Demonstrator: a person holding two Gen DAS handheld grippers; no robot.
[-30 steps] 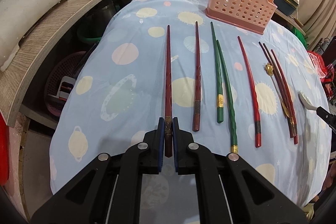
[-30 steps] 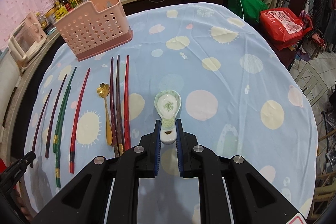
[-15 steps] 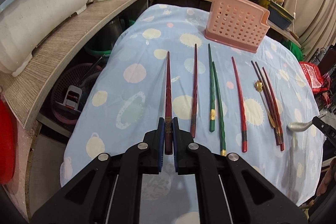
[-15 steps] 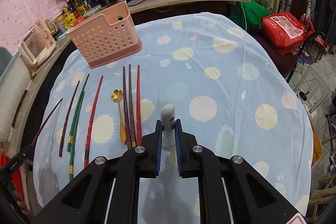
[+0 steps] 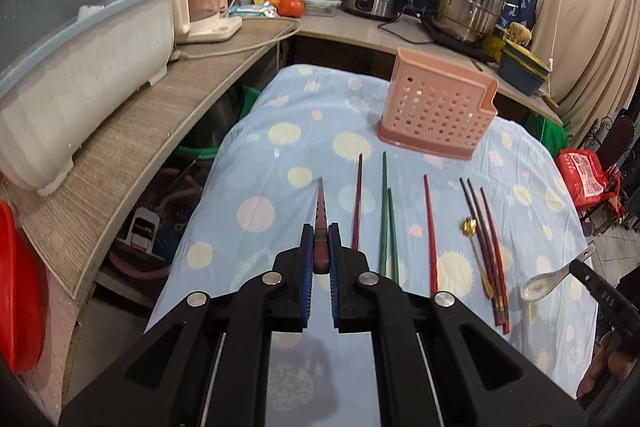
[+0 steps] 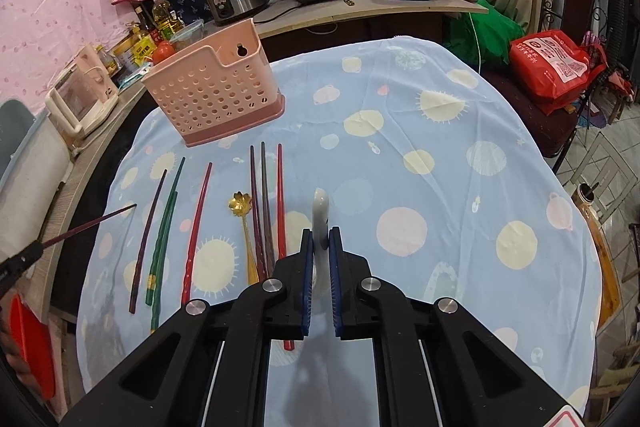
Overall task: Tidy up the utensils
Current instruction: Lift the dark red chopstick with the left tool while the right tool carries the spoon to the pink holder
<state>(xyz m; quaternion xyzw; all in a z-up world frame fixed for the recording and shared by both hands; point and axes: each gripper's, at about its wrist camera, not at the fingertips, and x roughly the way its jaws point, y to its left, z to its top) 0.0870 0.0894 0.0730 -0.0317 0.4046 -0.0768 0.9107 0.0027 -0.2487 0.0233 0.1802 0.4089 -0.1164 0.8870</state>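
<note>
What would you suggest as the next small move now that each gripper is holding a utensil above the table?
Probably carry both forward to the pink basket. The left gripper is shut on a dark red chopstick and the right gripper on the white spoon, both lifted off the cloth; the basket stands open-topped beyond the row.

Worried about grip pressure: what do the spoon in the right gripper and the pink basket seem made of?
Spoon: probably glazed ceramic, being glossy white with a printed motif in the bowl. Pink basket: moulded plastic, with matte walls pierced by regular holes.
</note>
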